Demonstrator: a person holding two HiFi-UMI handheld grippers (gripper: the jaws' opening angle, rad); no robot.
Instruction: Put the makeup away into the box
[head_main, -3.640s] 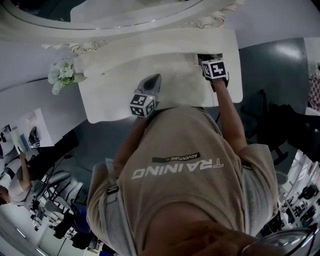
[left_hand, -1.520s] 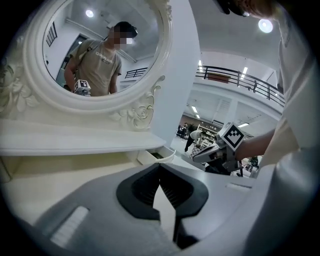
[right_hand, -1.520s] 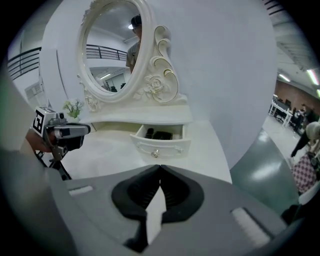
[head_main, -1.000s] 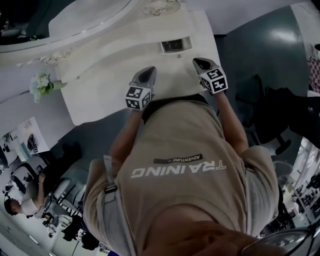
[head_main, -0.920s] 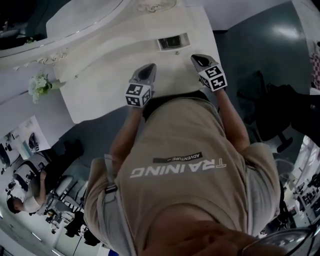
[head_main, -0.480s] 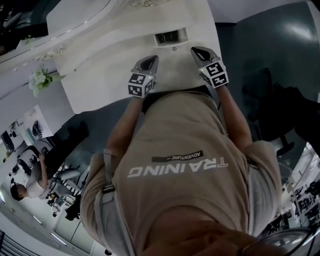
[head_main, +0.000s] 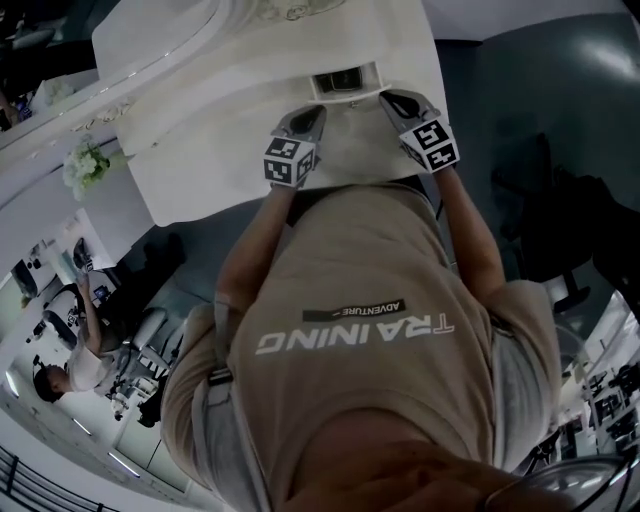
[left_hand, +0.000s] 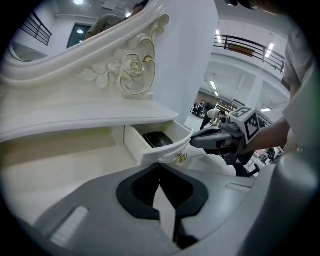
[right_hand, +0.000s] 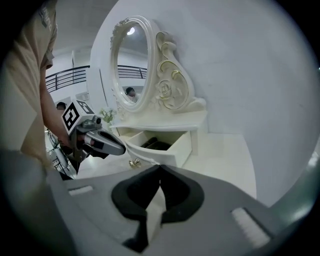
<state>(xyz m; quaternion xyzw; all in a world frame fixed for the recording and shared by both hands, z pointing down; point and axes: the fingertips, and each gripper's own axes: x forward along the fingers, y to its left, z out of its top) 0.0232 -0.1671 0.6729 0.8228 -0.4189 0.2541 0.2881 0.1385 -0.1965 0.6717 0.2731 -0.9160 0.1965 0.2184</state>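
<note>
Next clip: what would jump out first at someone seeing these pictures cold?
The ornate white dressing table with its oval mirror dominates the scene. Its small drawer stands open with a dark case inside. The left tongs and right tongs hover shut and empty just in front of it.

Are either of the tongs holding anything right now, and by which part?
Nothing is held. The left tongs and the right tongs are both shut on nothing; a dark case lies in the open drawer.
</note>
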